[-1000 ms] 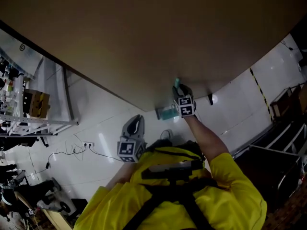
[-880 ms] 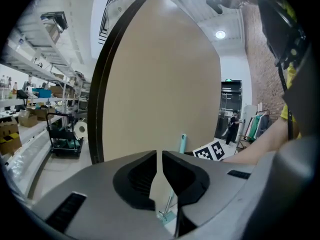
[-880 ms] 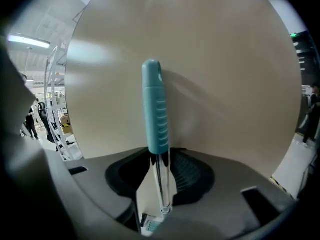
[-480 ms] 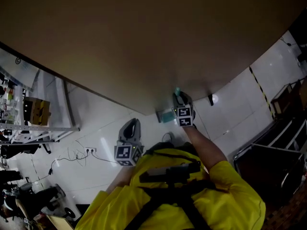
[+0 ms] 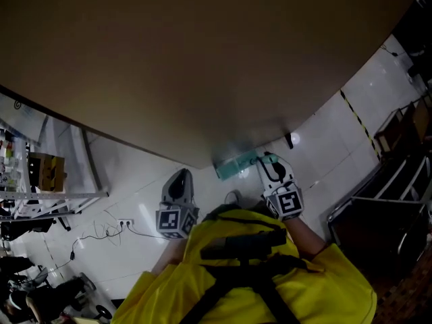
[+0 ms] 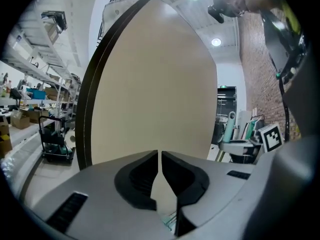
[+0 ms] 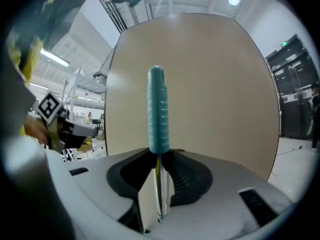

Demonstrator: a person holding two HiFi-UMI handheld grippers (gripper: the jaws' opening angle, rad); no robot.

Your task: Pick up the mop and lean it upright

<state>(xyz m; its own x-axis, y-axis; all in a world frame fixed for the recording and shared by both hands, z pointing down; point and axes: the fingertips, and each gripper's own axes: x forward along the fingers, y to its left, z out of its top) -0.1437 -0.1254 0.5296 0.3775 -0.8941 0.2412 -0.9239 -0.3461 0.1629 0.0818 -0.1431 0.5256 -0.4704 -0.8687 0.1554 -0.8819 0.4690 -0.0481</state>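
The mop has a teal grip (image 7: 158, 111) on a thin metal pole (image 7: 159, 189), standing upright in front of a large beige panel (image 7: 215, 94). My right gripper (image 7: 159, 164) is shut on the pole just under the grip. From the head view, the right gripper (image 5: 270, 162) is near the teal mop head (image 5: 236, 164), which lies at the foot of the panel (image 5: 202, 59). My left gripper (image 5: 179, 184) hangs to the left, apart from the mop. Its jaws are shut with nothing between them in the left gripper view (image 6: 160, 161), which also shows the mop grip (image 6: 231, 126) off to the right.
Metal shelving with boxes (image 5: 47, 181) stands at the left. A power strip with a loose cable (image 5: 125, 223) lies on the white floor. A dark rack (image 5: 385, 201) is at the right, and yellow-black tape (image 5: 358, 123) runs across the tiles.
My right gripper has drawn back from the panel toward the person, with the mop handle in it. The left gripper has hardly moved. The mop head stays at the panel's foot.
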